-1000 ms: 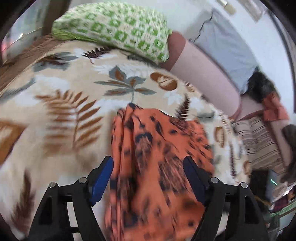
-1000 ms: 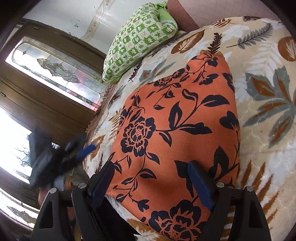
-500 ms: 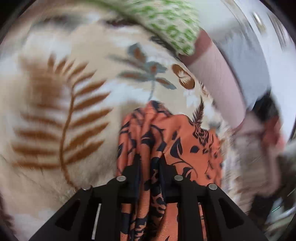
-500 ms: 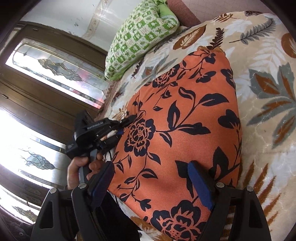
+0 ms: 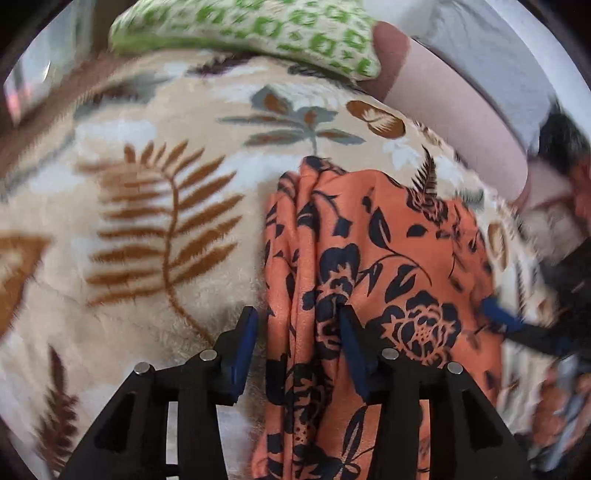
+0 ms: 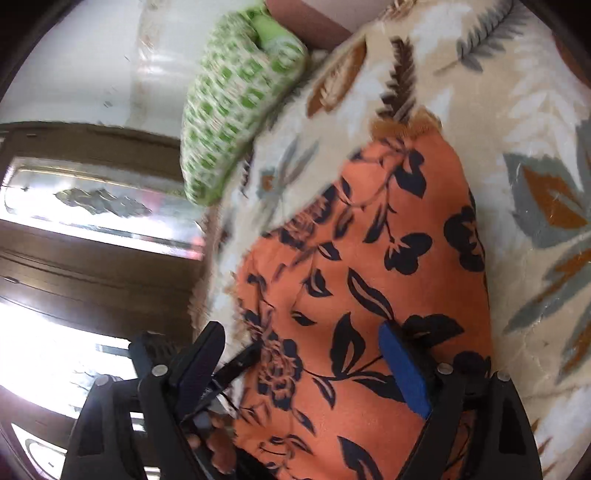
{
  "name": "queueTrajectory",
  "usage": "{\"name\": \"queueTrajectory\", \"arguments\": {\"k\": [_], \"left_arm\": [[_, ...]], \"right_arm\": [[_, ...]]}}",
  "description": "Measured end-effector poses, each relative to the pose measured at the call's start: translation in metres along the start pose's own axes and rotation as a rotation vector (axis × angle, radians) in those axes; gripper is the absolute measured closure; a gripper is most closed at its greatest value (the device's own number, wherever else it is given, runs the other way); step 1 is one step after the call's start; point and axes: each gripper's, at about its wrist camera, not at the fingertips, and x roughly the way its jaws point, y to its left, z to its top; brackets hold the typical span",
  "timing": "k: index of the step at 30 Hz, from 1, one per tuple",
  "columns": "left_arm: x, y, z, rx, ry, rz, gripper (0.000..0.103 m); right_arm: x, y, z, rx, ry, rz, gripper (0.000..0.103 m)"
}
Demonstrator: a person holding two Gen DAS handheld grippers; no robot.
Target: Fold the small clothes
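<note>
An orange garment with a black flower print (image 5: pixel 373 266) lies on a beige leaf-patterned blanket (image 5: pixel 155 206), below a green-and-white pillow (image 5: pixel 251 29). The left gripper (image 5: pixel 299 339) straddles the garment's bunched left edge; its jaws are opening, with the folds between the blue pads but not pinched. The right gripper (image 6: pixel 303 365) hovers over the garment's near end, jaws opening wide and gripping nothing.

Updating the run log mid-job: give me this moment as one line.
step: folding orange floral garment | left tool: opening, bunched edge between pads | right tool: open over garment | surface: leaf-print blanket
</note>
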Motion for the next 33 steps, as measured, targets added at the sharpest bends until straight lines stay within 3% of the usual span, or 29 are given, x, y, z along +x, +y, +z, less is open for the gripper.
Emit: {"name": "queueTrajectory", "arguments": {"k": [3, 6, 10, 13, 16, 19, 23, 27, 33], "left_arm": [[0.002, 0.005, -0.001, -0.019, 0.005, -0.007, 0.051], [-0.001, 0.008, -0.002, -0.031, 0.01, -0.008, 0.05], [-0.028, -0.007, -0.008, -0.005, -0.032, 0.052, 0.049], [-0.042, -0.015, -0.02, 0.005, -0.061, 0.069, 0.049], [-0.038, -0.022, -0.029, 0.019, -0.047, 0.09, 0.049], [-0.05, -0.024, -0.037, 0.02, -0.061, 0.095, 0.049], [-0.061, -0.026, -0.039, 0.014, -0.089, 0.109, 0.049], [-0.068, -0.027, -0.042, 0.013, -0.093, 0.117, 0.049], [-0.073, -0.029, -0.044, 0.031, -0.114, 0.144, 0.047]], "right_arm": [[-0.008, 0.006, 0.002, -0.037, -0.055, 0.0, 0.014], [0.016, -0.019, 0.004, 0.002, 0.01, -0.049, 0.012], [-0.016, 0.013, -0.006, -0.04, -0.027, -0.024, 0.012], [-0.031, 0.031, -0.032, -0.096, -0.022, 0.009, 0.011], [-0.005, 0.011, -0.053, -0.132, 0.076, -0.128, 0.008], [-0.01, 0.023, -0.06, -0.178, 0.034, -0.159, 0.008], [-0.026, 0.045, -0.069, -0.236, -0.017, -0.125, 0.008], [-0.003, 0.008, -0.069, -0.128, 0.049, -0.163, 0.007], [-0.044, 0.043, -0.076, -0.183, -0.049, -0.059, 0.007]]}}
